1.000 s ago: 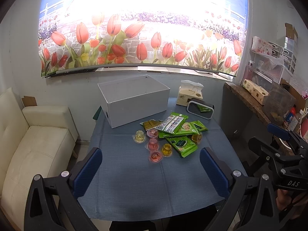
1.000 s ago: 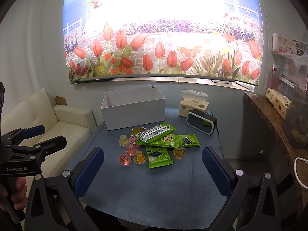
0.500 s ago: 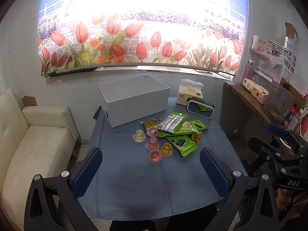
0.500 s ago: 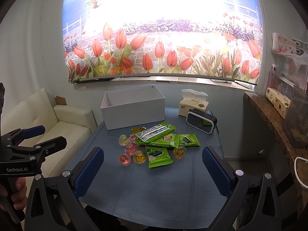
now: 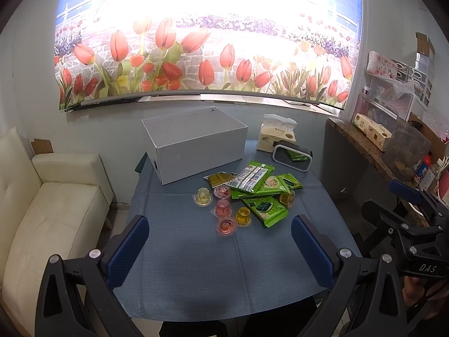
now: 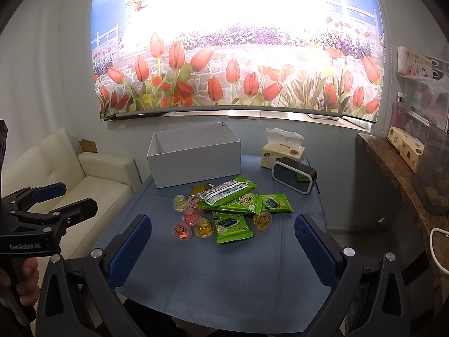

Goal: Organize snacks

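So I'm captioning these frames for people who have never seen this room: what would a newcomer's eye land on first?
First the bright tulip mural filling the wall behind the table. Next, the heap of green snack packets and small jelly cups mid-table on the blue tablecloth, with the open white box just behind them. Both grippers, left and right, hang open at the near edge.
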The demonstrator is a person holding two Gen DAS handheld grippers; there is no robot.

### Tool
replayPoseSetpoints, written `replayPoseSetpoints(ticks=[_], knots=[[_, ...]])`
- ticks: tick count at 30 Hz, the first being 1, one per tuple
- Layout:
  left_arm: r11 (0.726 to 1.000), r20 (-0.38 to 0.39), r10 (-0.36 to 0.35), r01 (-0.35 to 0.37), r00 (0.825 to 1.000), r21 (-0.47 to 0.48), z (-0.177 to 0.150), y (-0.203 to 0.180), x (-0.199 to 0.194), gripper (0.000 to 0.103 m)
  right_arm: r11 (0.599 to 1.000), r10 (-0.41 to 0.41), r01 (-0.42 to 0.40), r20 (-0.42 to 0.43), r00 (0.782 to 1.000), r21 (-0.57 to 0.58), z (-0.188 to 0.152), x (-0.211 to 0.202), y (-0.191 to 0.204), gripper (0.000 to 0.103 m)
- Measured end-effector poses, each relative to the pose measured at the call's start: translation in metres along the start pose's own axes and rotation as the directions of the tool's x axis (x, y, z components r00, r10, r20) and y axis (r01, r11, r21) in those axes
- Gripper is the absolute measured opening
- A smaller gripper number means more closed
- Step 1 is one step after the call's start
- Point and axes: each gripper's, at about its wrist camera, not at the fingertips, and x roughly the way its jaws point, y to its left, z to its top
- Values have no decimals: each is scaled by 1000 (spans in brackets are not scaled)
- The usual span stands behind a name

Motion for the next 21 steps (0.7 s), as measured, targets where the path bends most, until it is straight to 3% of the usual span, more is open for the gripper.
replayPoseSetpoints(ticks=[11, 16, 21], knots=[[1000, -7, 3, -3, 1000, -6, -1, 4, 6, 103, 1000, 13, -13, -34, 999, 5, -2, 15, -5, 103], [999, -28, -1, 0, 1000, -33, -4, 14, 18, 103, 999, 46, -44, -119, 992, 26, -10, 69, -12, 103], [999, -64, -5, 2, 998, -49, -11, 21, 36, 103, 1000, -7, 7, -222, 975, -1, -19, 152, -29, 103]])
